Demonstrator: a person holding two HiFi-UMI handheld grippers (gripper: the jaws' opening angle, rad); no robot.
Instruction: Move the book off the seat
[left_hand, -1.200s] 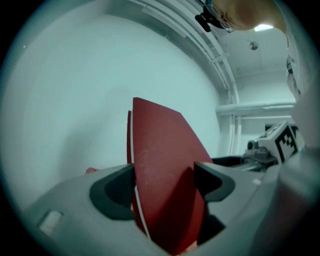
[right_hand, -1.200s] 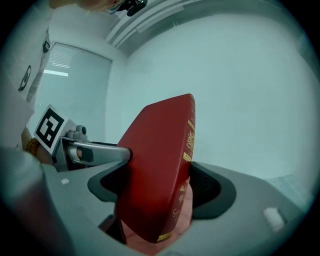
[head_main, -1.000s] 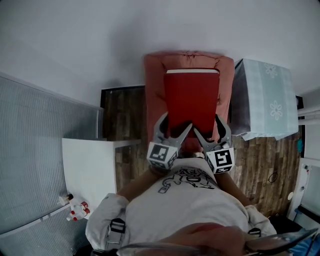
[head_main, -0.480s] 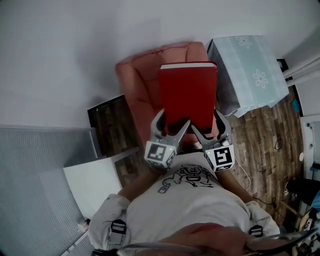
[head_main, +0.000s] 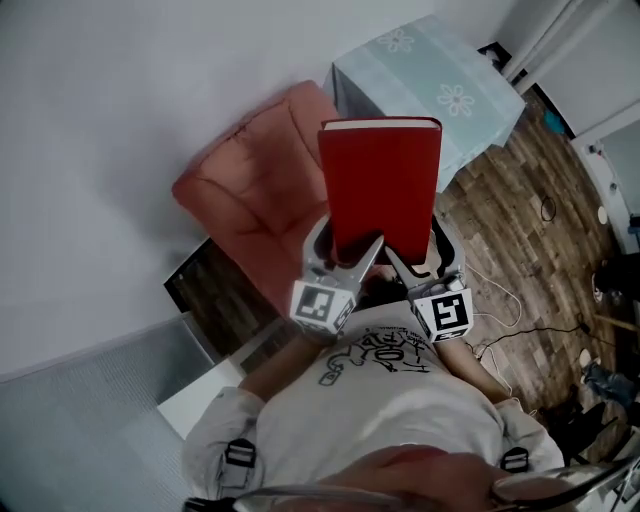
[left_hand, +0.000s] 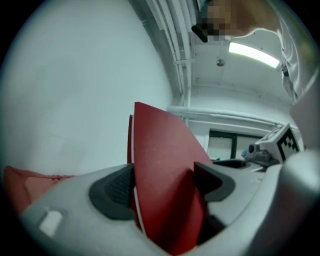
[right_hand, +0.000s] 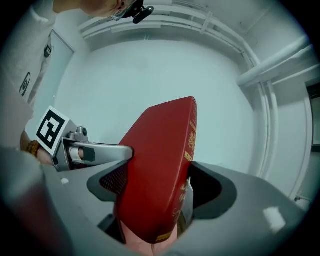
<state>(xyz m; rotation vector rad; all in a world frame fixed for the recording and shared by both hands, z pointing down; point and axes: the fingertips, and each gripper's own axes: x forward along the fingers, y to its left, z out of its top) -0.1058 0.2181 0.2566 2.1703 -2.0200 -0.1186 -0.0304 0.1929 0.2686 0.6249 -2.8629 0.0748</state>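
Observation:
A thick red hardback book (head_main: 380, 185) is held up in the air in front of me, clear of the pink armchair (head_main: 250, 200) below and to its left. My left gripper (head_main: 342, 252) is shut on the book's near left corner, and the red cover (left_hand: 167, 190) fills the space between its dark pads (left_hand: 112, 187). My right gripper (head_main: 422, 256) is shut on the near right corner, its jaws clamped across the gold-lettered spine (right_hand: 187, 150). Beyond the book both gripper views show only wall and ceiling.
A table under a pale green flowered cloth (head_main: 440, 90) stands right of the armchair. Wooden floor (head_main: 520, 230) with cables lies to the right. A white surface (head_main: 190, 400) and a grey panel (head_main: 80, 430) are at the lower left.
The view has swung to the right with the book still held by both grippers. The armchair has slid out to the left from under the book, and the cloth-covered table now lies behind it.

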